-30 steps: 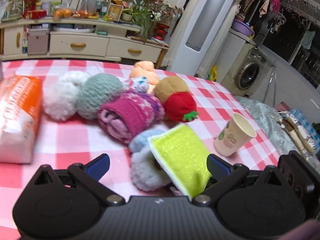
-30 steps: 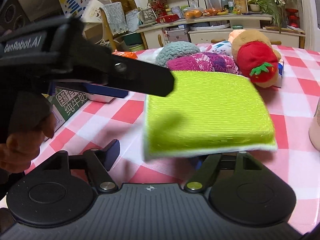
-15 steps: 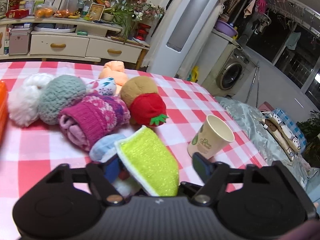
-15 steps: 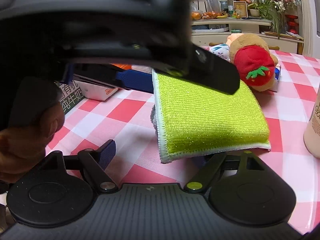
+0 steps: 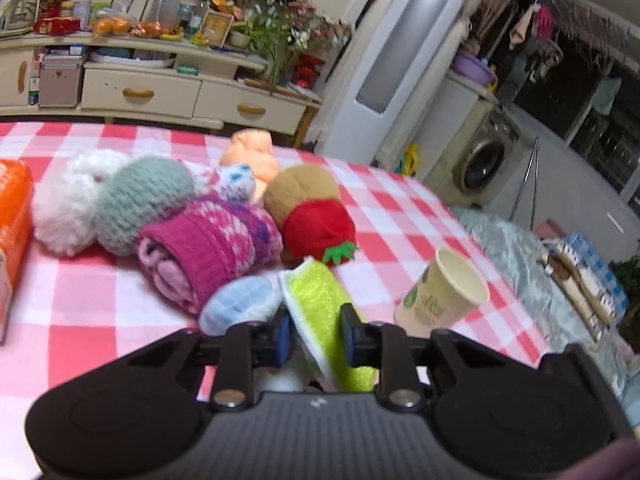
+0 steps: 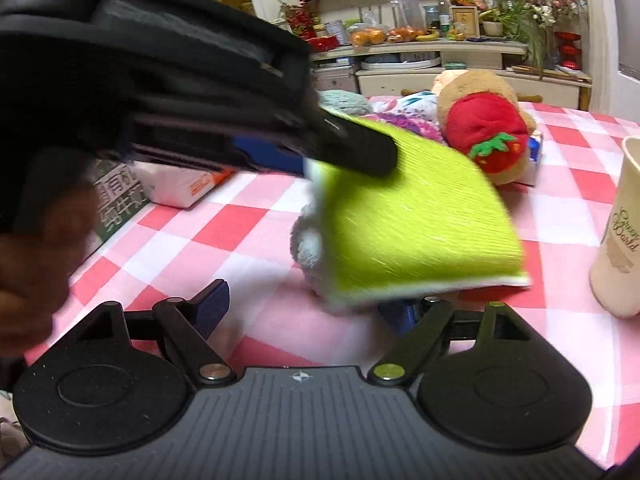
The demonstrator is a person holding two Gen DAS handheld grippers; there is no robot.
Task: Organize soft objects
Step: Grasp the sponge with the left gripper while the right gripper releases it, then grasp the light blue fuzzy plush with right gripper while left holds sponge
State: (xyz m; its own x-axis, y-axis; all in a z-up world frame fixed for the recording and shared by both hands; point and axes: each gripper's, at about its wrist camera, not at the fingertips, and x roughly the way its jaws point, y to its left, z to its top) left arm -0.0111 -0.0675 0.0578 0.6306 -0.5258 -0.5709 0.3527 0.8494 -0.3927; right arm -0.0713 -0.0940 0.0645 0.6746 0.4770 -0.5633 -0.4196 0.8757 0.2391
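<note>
Sponge (image 5: 320, 304), lime green, is now clamped edge-up in the left claw (image 5: 314, 334), just beside the pale blue fluffy sock (image 5: 240, 306) and in front of the soft pile toward the table's (image 5: 80, 292) far edge; a second ago that claw gaped wide around it. Right claw (image 6: 308, 308) stands apart, holding nothing, under the sponge. Judgement: handover done, and the sponge can join the pile beside the paper cup (image 5: 444, 292).

Pink-checked table (image 5: 404, 216), knitted rolls (image 5: 208, 240), strawberry plush (image 5: 316, 224), paper cup (image 5: 444, 292), orange pack (image 5: 12, 216) lying on it
</note>
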